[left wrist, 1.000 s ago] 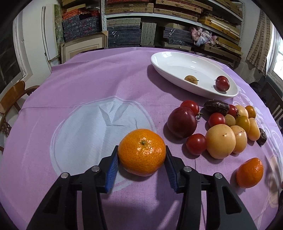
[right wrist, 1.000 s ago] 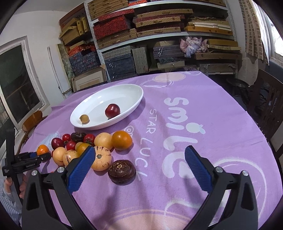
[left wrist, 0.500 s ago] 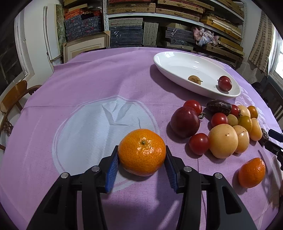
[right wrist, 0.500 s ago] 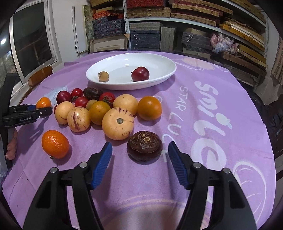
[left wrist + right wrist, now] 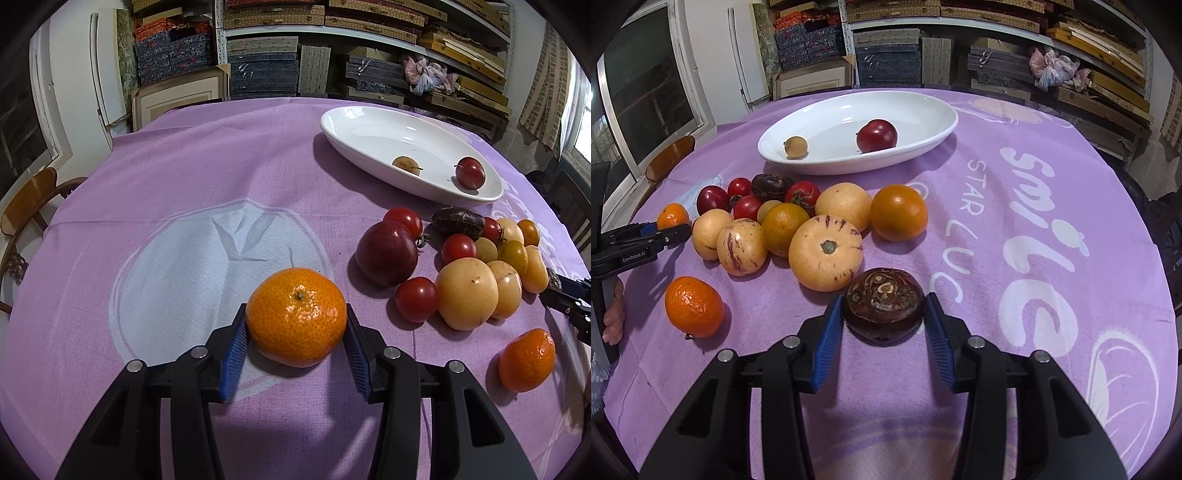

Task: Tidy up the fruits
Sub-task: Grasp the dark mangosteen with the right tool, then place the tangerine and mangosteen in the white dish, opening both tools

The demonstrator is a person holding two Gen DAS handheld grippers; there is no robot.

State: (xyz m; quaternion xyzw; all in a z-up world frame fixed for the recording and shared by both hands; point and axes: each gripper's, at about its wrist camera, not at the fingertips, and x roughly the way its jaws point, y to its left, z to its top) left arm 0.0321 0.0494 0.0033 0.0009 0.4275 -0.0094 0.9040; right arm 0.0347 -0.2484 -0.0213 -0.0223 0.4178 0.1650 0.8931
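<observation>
Gripping tangerine between left fingers, chestnut between right fingers

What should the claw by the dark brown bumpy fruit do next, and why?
Probably squeeze shut. The right claw has a blue pad on each side of the dark brown fruit, with small gaps remaining, so it isn't gripped. Once closed, it could lift toward the white dish, as the left claw grips a mandarin.
</observation>
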